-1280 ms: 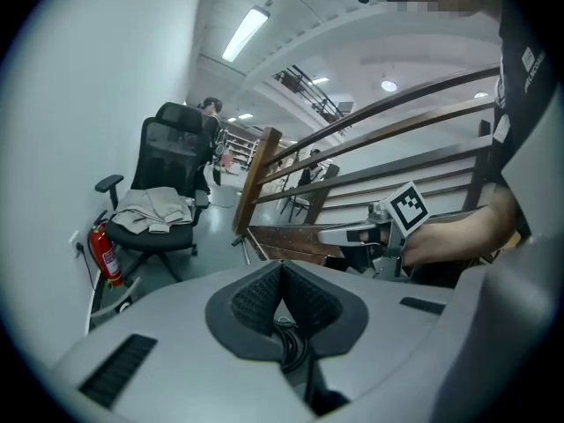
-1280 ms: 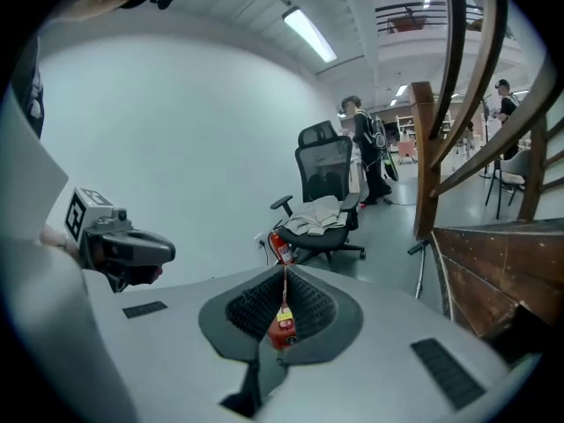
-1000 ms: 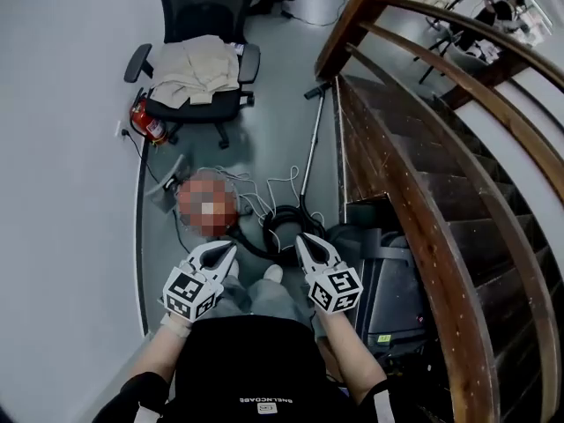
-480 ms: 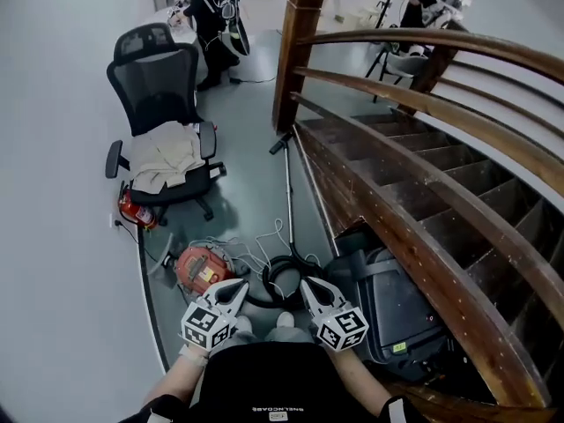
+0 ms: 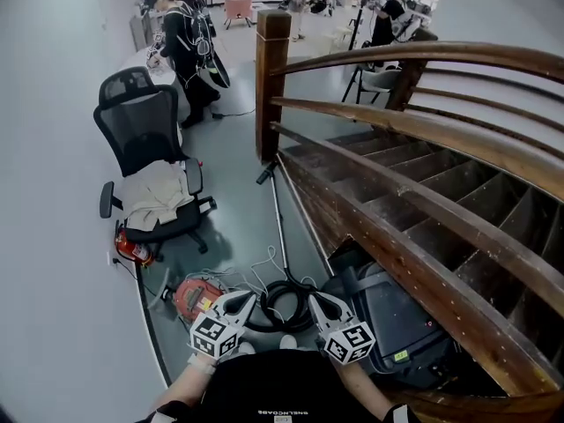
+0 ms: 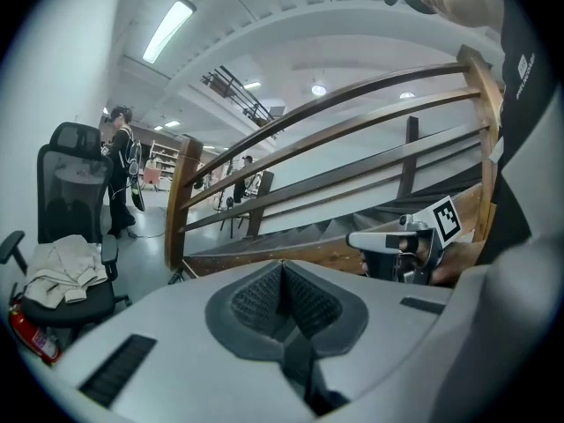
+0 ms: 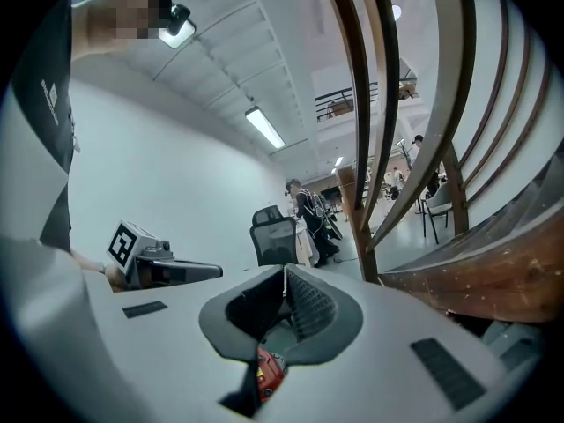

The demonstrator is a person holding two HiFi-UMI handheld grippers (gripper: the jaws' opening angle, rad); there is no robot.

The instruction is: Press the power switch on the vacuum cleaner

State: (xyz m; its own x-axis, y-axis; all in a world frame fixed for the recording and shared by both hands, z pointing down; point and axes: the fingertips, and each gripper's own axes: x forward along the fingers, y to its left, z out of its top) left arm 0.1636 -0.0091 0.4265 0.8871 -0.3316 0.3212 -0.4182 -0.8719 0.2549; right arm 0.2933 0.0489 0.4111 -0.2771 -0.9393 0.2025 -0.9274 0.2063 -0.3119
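Head view puts the red vacuum cleaner [image 5: 197, 296] on the floor left of the staircase [image 5: 423, 183], below the left gripper [image 5: 240, 303] and right gripper [image 5: 319, 305], both with jaws pressed together, empty. Its switch is too small to locate; descend, then press squarely with one closed tip.

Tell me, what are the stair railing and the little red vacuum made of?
The stair railing looks like wood: it is brown, with a glossy, varnished shine along its curve. The red vacuum cleaner is probably hard plastic, judging by its smooth, bright shell, though it is too small here to be sure.
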